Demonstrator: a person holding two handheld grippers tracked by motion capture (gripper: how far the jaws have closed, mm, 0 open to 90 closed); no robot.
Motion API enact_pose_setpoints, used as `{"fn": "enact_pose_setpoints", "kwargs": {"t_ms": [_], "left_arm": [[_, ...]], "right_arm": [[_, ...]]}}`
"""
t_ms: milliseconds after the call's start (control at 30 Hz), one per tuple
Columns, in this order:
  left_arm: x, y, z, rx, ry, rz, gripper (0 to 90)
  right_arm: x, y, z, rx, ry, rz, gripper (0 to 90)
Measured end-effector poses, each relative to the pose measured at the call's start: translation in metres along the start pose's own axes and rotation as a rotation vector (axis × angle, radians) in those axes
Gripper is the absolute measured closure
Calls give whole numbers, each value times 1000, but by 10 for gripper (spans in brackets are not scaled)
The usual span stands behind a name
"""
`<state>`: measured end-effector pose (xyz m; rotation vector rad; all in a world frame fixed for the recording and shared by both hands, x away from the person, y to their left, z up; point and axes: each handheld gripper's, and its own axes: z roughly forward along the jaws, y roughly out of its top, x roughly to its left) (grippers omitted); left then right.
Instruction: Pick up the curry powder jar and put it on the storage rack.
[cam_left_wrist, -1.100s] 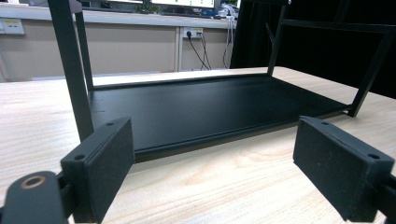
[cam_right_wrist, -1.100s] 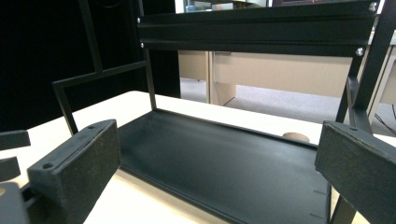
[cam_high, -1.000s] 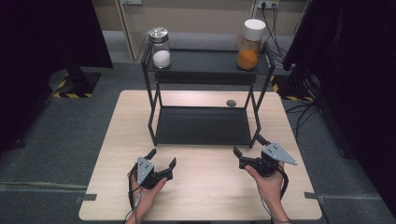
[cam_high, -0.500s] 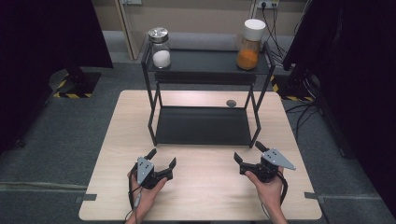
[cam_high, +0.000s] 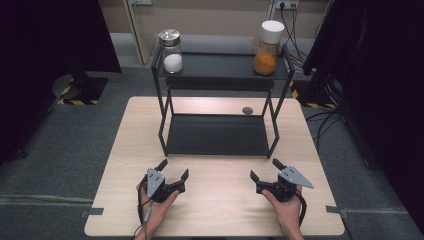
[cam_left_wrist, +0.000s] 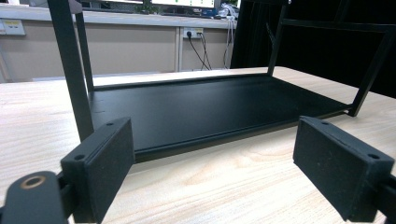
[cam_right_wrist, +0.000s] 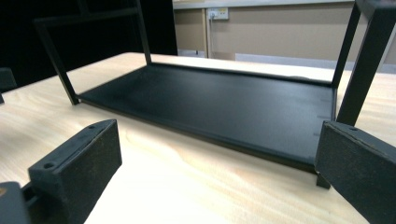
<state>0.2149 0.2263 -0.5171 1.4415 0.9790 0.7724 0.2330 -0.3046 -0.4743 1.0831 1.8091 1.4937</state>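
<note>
Both of our grippers rested low on the table (cam_high: 125, 150), jaws spread wide and gripping nothing: left gripper (cam_high: 173, 171), right gripper (cam_high: 263, 169). Against the picture a second before, our right gripper had sunk slightly toward us; the left had not moved, so we judged no reach begun. Nearest stood the black rack (cam_high: 216, 134), just beyond both, its long axis across the table, open front facing us.
</note>
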Motion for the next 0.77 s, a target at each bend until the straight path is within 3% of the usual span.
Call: {"fn": "enact_pose_setpoints", "kwargs": {"t_ms": [333,767], "left_arm": [[0,0,0,-1,0,0,122],[0,1,0,5,1,-4,119]], "right_arm": [[1,-16,0,14,0,3,14],[1,-16,-4,-19,2,10,12]]}}
